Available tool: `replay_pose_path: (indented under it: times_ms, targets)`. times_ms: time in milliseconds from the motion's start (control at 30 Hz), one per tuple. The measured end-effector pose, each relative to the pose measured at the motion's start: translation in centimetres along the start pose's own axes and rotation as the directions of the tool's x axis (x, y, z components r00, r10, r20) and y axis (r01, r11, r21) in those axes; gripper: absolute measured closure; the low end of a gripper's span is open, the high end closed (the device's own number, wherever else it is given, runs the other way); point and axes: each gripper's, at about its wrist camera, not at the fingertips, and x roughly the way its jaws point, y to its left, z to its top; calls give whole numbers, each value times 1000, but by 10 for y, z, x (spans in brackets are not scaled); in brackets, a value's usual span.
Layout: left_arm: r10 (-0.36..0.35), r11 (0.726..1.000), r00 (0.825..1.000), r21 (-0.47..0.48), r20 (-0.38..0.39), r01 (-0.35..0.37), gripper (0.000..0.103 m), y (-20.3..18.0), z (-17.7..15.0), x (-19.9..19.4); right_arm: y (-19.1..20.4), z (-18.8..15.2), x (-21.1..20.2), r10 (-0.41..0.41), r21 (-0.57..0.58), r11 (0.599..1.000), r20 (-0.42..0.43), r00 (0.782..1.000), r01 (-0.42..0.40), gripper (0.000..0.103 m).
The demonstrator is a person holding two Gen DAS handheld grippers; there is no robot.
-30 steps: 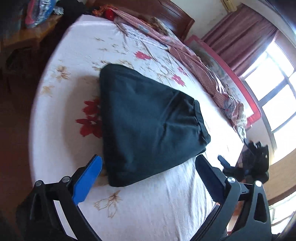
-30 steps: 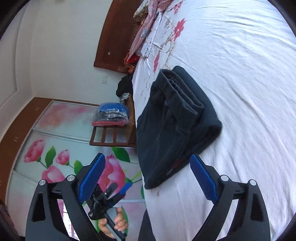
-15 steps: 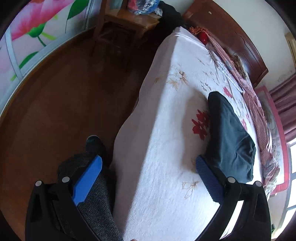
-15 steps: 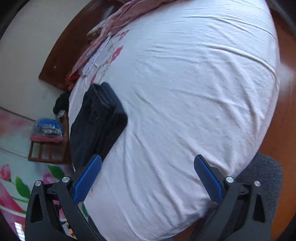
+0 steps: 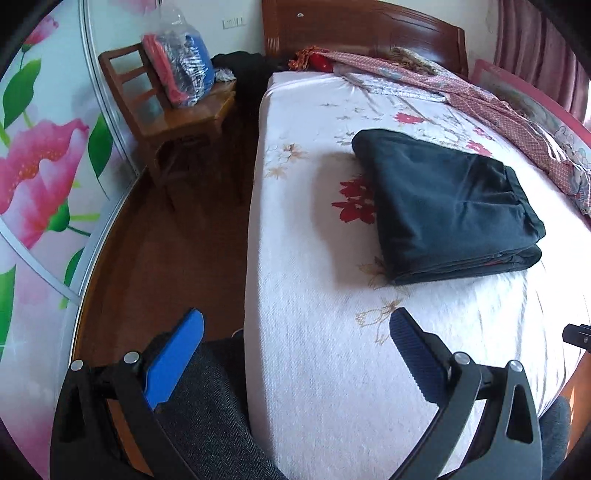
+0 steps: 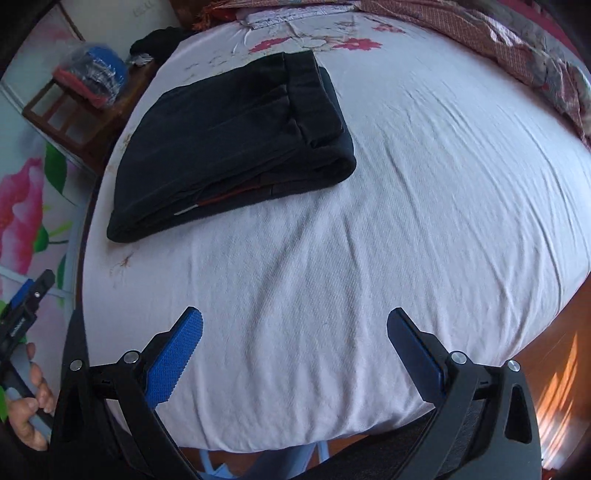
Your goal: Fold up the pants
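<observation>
On the white flowered bed (image 5: 317, 369), toward the right centre of the left wrist view, the pants (image 5: 447, 206) lie as a compact dark bundle, folded over several times, with stacked layers showing along the near edge. In the right wrist view the same bundle sits in the upper left of the frame, close to the side of the mattress that faces the wooden chair (image 5: 173, 110). Judged from how it lies, the folding looks finished or nearly so: no leg trails loose, the edges roughly line up, and a cuff or waistband end rests turned over on top at the right end of the bundle. What may be left is only a light smoothing or squaring, and nothing here says that is needed. The bundle is a rough rectangle; in the left wrist view its long axis runs from the upper left, nearer the headboard (image 5: 362, 33), down toward the lower right, while in the right wrist view it slants from lower left up to upper right. The left gripper (image 5: 295, 336) hangs at the near corner of the bed with its blue pads spread wide and nothing between them. The right gripper (image 6: 294, 334) likewise stands fully apart over bare sheet, well clear of the pants, holding nothing.
</observation>
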Motion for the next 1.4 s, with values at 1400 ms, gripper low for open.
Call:
replay_pose_path:
  times_ms: [1400]
  targets:
    - [-45,999,998,-6,32,46,2,-61,-24,31,65,-26,11,-89,-37,993,432,897,116,4]
